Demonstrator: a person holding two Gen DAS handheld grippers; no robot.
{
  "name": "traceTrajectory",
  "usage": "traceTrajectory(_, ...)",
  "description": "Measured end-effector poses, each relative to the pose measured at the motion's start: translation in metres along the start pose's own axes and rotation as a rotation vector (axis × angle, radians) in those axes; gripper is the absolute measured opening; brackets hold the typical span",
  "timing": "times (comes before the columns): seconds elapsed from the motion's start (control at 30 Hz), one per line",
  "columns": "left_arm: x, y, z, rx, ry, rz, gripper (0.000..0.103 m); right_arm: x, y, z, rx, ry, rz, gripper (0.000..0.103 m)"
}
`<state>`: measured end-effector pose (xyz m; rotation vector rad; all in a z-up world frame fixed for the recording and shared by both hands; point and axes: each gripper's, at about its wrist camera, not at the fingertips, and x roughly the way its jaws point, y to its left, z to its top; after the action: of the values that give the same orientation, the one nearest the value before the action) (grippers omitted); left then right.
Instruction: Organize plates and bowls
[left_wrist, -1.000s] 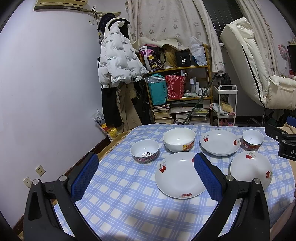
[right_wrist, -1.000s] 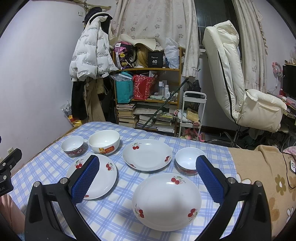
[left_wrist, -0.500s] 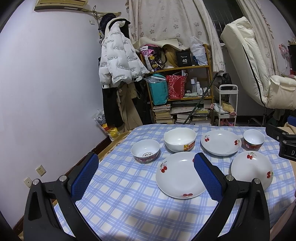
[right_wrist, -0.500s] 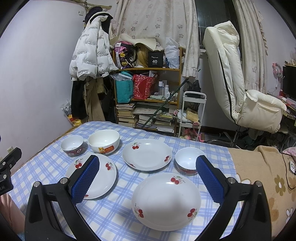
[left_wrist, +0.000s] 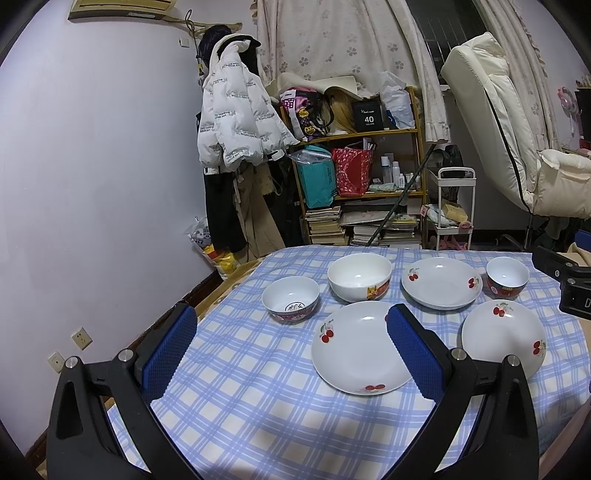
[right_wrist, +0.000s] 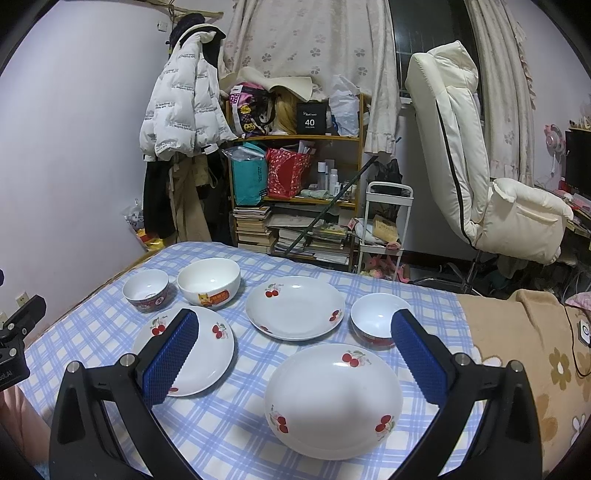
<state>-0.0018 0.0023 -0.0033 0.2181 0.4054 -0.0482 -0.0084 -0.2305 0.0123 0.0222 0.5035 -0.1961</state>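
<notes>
On the blue checked tablecloth (left_wrist: 236, 373) lie three white cherry plates: a near-left one (left_wrist: 356, 349) (right_wrist: 207, 345), a far one (left_wrist: 441, 282) (right_wrist: 295, 306), and a near-right one (left_wrist: 504, 336) (right_wrist: 332, 397). Bowls stand behind: a small purple-banded bowl (left_wrist: 290, 299) (right_wrist: 146, 290), a large white bowl (left_wrist: 359, 277) (right_wrist: 208, 280), a small red-banded bowl (left_wrist: 507, 277) (right_wrist: 378, 323). My left gripper (left_wrist: 291, 347) hovers open over the near-left part of the table. My right gripper (right_wrist: 293, 352) hovers open above the near-right plate. Nothing is held.
Behind the table stand a cluttered wooden shelf (right_wrist: 295, 177), a coat rack with a white puffer jacket (left_wrist: 236, 118), a small white cart (right_wrist: 384, 221) and a cream recliner chair (right_wrist: 480, 177). A beige flowered blanket (right_wrist: 524, 350) covers the right side.
Both views shift only slightly; the dishes stay put and both grippers stay open.
</notes>
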Motion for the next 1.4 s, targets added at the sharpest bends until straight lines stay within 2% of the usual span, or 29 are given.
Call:
traceTrajectory(0.9,0.001,0.001,0.000,0.000,0.004,0.001,0.101,0.001,0.003,-0.001,0.007,0.008,-0.002,0.103)
traceTrajectory(1.03,0.006,0.004,-0.002,0.006,0.034,-0.007,0.101,0.004,-0.008,-0.003,0.030,0.028,0.011,0.103)
traceTrajectory(1.17,0.018,0.010,0.001,-0.002,0.097,-0.033,0.101,0.009,-0.015,0.004,0.074,0.063,0.039,0.103)
traceTrajectory(1.4,0.042,0.012,0.020,0.022,0.168,-0.040,0.101,0.036,-0.018,0.027,0.120,0.129,0.059,0.103)
